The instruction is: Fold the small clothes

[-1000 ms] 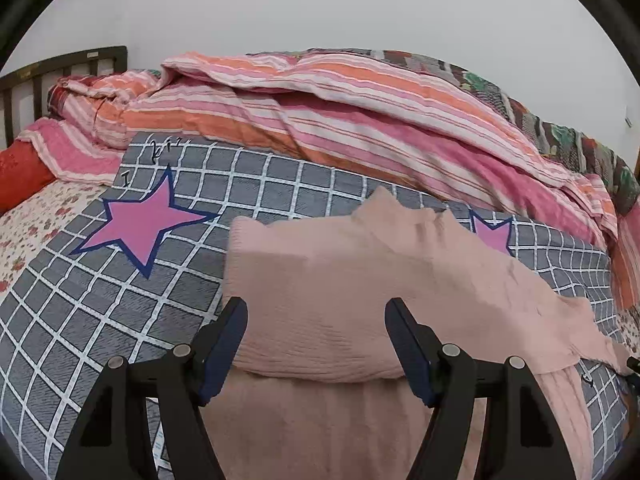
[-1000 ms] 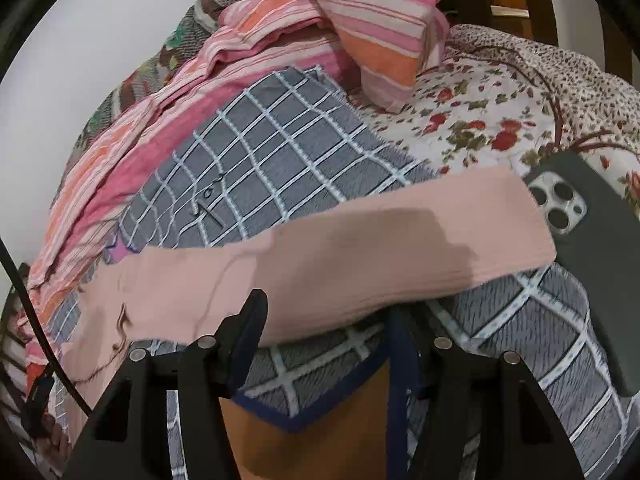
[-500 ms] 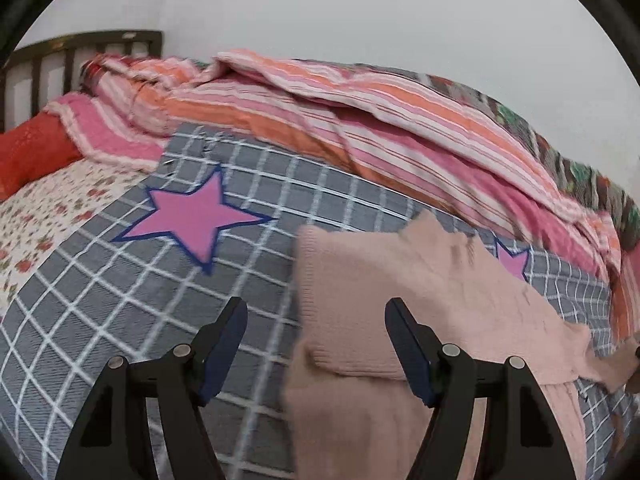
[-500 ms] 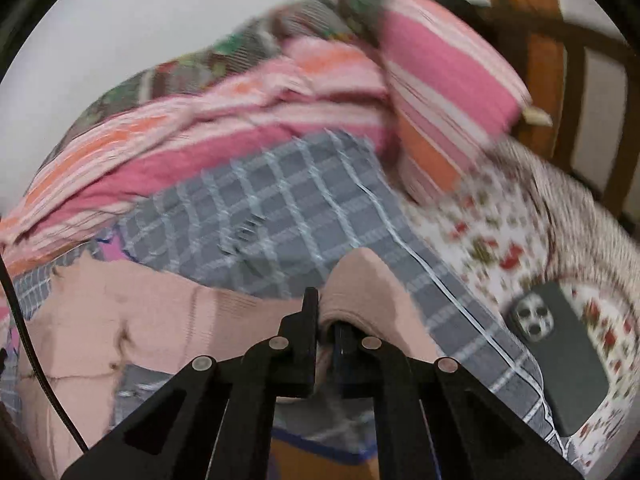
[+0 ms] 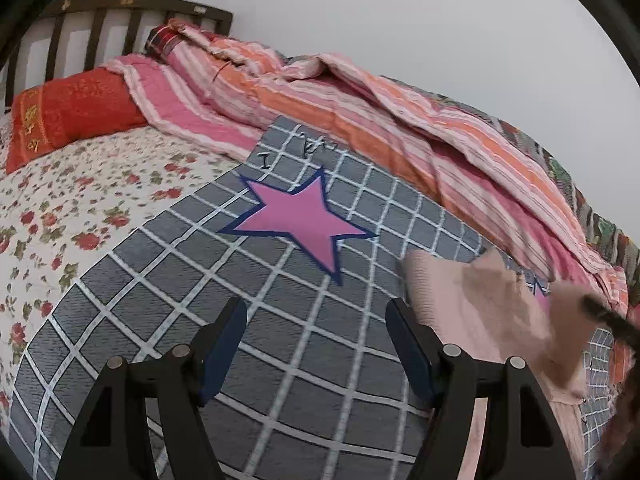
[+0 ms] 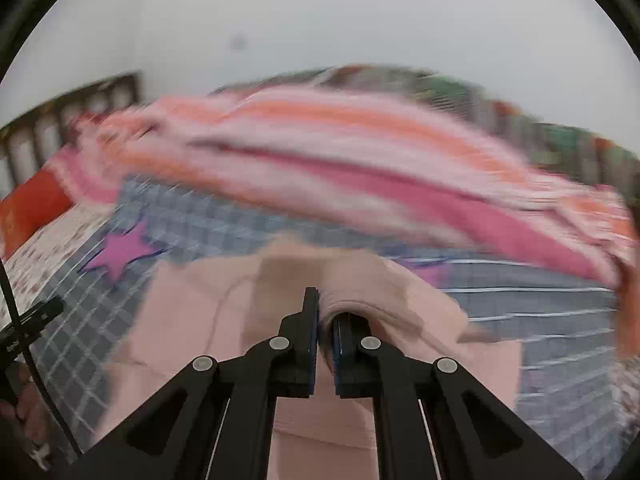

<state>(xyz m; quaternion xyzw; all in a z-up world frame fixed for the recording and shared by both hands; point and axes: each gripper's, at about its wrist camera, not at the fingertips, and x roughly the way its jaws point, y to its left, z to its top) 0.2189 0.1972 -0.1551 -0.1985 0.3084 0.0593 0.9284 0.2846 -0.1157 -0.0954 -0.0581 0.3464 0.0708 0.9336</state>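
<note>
From where I sit, the far left of the left wrist view gives me the red pillow [image 5: 68, 108] against the headboard [image 5: 120, 12], then the floral sheet [image 5: 80, 200], then the grey checked blanket [image 5: 280, 360] with its pink star [image 5: 300, 220]. My left gripper [image 5: 316, 344] hangs over that blanket with its fingers wide apart and nothing between them. To its right lies the pink knit sweater [image 5: 472, 312], spread on the blanket just below the heap of the striped quilt [image 5: 400, 128], its far side blurred. On the right wrist view the picture is smeared, but my right gripper [image 6: 326, 320] is plainly closed tight on a bunched fold of the sweater [image 6: 192, 312], which humps up over the fingertips while the rest lies flat beneath. I judge the knit light, soft and limp, stretchy rather than slippery; it will sag and trail from any single pinch and may drag the layer below. I would take it at a ribbed edge, cuff or hem, where the cloth is thicker, and bring my free left claw to the opposite corner to steady the body.
</note>
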